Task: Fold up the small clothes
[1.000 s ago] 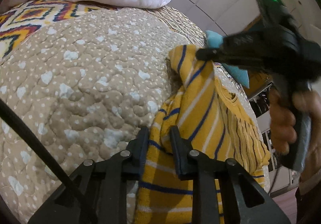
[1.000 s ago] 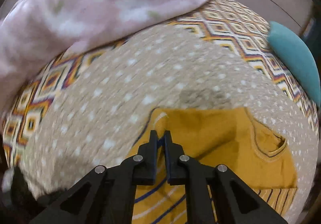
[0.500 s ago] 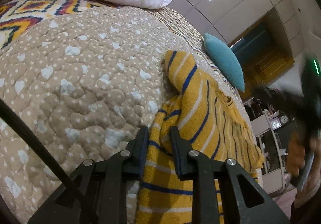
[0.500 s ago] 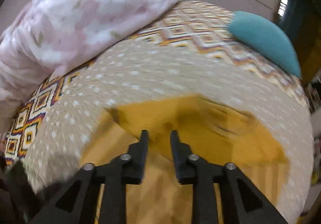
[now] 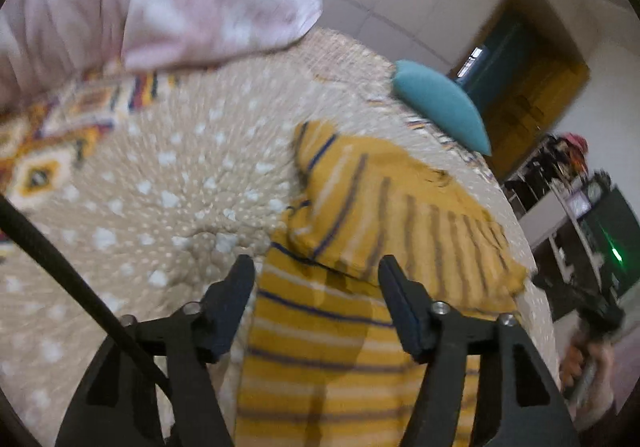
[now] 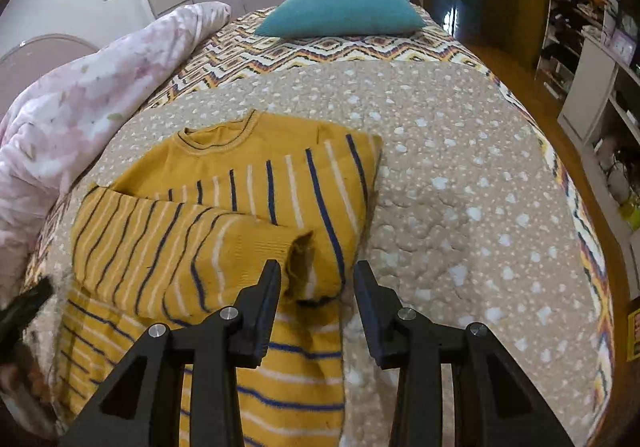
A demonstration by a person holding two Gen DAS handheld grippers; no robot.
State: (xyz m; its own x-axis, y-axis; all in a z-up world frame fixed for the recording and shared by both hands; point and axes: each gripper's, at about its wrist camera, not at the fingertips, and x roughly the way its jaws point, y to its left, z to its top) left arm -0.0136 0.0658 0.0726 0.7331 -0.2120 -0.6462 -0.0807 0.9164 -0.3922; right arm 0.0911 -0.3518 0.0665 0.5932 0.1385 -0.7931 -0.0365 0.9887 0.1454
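Note:
A small yellow sweater (image 6: 248, 207) with blue and white stripes lies on the dotted beige quilt (image 6: 460, 175), collar toward the far end, both sleeves folded across the body. It also shows in the left wrist view (image 5: 360, 287), blurred. My right gripper (image 6: 316, 279) is open and empty, just above the sleeve cuff (image 6: 300, 259). My left gripper (image 5: 316, 279) is open and empty, over the sweater's left side. The right gripper also appears in the left wrist view (image 5: 600, 311) at far right, held in a hand.
A teal pillow (image 6: 344, 13) lies at the far end of the bed on a zigzag blanket (image 6: 320, 51). A pink floral duvet (image 6: 80, 107) is bunched along the left. Shelves (image 6: 592, 59) and wooden floor are to the right of the bed.
Both grippers have opened and let go of the sweater. The right gripper has laid the sleeve across the body and pulled back to the bed's edge. The left gripper has lifted away.

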